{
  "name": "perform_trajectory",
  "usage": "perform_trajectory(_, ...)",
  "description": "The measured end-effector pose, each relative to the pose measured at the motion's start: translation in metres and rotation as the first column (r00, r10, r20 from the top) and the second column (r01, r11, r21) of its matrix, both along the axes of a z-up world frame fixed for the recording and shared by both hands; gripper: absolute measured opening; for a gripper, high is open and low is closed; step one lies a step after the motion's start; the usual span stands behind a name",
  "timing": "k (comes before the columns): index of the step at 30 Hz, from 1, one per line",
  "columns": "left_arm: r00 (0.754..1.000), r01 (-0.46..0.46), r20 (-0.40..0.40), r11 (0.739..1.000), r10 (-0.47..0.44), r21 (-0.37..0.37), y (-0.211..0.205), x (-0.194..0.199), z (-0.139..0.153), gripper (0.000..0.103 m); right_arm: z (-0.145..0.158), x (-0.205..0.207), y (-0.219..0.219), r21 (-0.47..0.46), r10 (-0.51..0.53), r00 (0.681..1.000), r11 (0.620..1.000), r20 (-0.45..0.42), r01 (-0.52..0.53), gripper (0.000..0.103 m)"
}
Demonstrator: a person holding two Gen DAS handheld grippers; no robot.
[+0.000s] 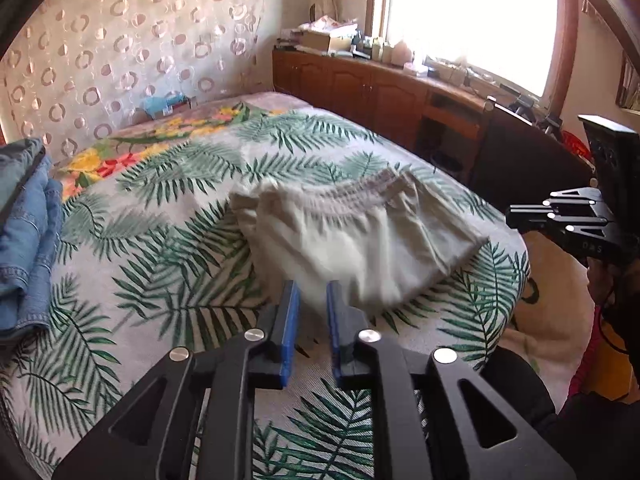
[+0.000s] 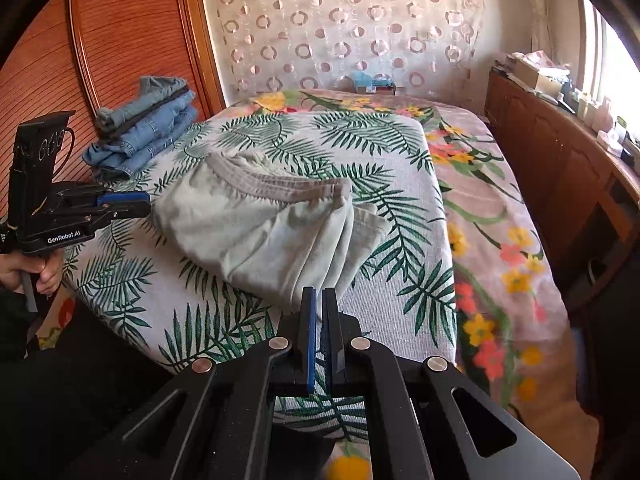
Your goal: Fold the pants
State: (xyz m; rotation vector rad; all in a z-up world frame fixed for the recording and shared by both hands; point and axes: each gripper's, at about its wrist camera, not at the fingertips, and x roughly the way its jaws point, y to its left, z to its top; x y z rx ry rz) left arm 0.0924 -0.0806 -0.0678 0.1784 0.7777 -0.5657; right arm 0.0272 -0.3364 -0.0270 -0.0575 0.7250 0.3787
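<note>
Pale grey-green pants (image 1: 360, 236) lie folded in a bundle on the leaf-print cover (image 1: 168, 240) of the bed, elastic waistband on the far side. They also show in the right wrist view (image 2: 260, 228). My left gripper (image 1: 313, 292) is slightly open and empty, its blue pads just short of the bundle's near edge. My right gripper (image 2: 319, 296) has its jaws nearly closed with a thin gap and nothing between them, at the bundle's near edge. Each gripper shows in the other's view: the right one (image 1: 516, 216) and the left one (image 2: 144, 202).
A stack of folded blue jeans (image 2: 144, 132) sits at the bed's far left corner, also in the left wrist view (image 1: 24, 248). A wooden cabinet (image 1: 380, 88) with clutter runs under the window. A wooden wardrobe (image 2: 100, 32) stands behind the jeans. The floral bedspread (image 2: 500, 220) lies under the cover.
</note>
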Motion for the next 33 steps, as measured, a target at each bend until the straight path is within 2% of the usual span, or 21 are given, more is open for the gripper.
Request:
perform_trajectory(2, 1.000, -0.015, 0.012, 1.000, 0.015, -0.010, 0.004, 0.003, 0.004, 0.046, 0.003, -0.001, 0.000, 0.005, -0.004, 1.000, 1.000, 0.011, 0.004, 0.002)
perform_trajectory(4, 0.999, -0.026, 0.019, 1.000, 0.026, -0.001, 0.006, 0.008, 0.006, 0.054, 0.003, 0.001, 0.004, 0.012, -0.002, 1.000, 1.000, 0.021, 0.002, 0.002)
perform_trajectory(6, 0.999, -0.039, 0.022, 0.999, 0.038, 0.005, 0.007, 0.015, 0.006, 0.083, 0.004, 0.003, 0.008, 0.013, 0.001, 0.999, 1.000, 0.034, -0.001, 0.002)
perform_trajectory(7, 0.999, -0.043, 0.025, 0.999, 0.043, 0.000, 0.008, 0.018, 0.006, 0.085, 0.003, 0.005, 0.010, 0.015, 0.002, 0.999, 1.000, 0.039, -0.003, 0.002)
perform_trajectory(16, 0.998, -0.067, 0.017, 0.997, 0.066, 0.030, 0.000, 0.052, -0.007, 0.086, -0.010, 0.042, 0.023, 0.014, -0.007, 0.998, 1.000, 0.060, 0.006, 0.003)
perform_trajectory(19, 0.998, -0.057, -0.017, 0.998, 0.057, 0.013, -0.003, 0.064, -0.013, 0.086, -0.019, 0.060, 0.026, 0.007, -0.020, 0.999, 1.000, 0.044, 0.020, 0.005)
perform_trajectory(22, 0.998, -0.051, -0.038, 0.999, 0.051, 0.020, -0.007, 0.073, -0.019, 0.086, -0.022, 0.076, 0.028, 0.011, -0.025, 0.999, 1.000, 0.037, 0.025, 0.009)
perform_trajectory(25, 0.998, -0.031, -0.055, 0.999, 0.032, 0.007, -0.010, 0.081, -0.022, 0.084, -0.025, 0.088, 0.031, -0.002, -0.033, 0.999, 0.999, 0.032, 0.033, 0.017)
perform_trajectory(27, 0.997, -0.021, -0.074, 1.000, 0.020, -0.022, -0.011, 0.087, -0.023, 0.073, -0.026, 0.097, 0.030, 0.004, -0.033, 0.999, 0.999, 0.015, 0.033, 0.024)
perform_trajectory(28, 0.997, -0.025, -0.077, 0.999, 0.023, -0.025, -0.011, 0.089, -0.023, 0.069, -0.028, 0.102, 0.031, 0.007, -0.032, 0.999, 0.999, 0.002, 0.032, 0.025)
perform_trajectory(30, 0.996, -0.026, -0.083, 0.999, 0.023, -0.031, -0.013, 0.094, -0.024, 0.053, -0.028, 0.109, 0.033, 0.009, -0.027, 1.000, 1.000, -0.007, 0.027, 0.025)
perform_trajectory(33, 0.996, -0.011, -0.090, 0.999, 0.007, -0.041, -0.017, 0.097, -0.025, 0.040, -0.026, 0.116, 0.034, 0.010, -0.014, 1.000, 1.000, -0.016, 0.014, 0.025)
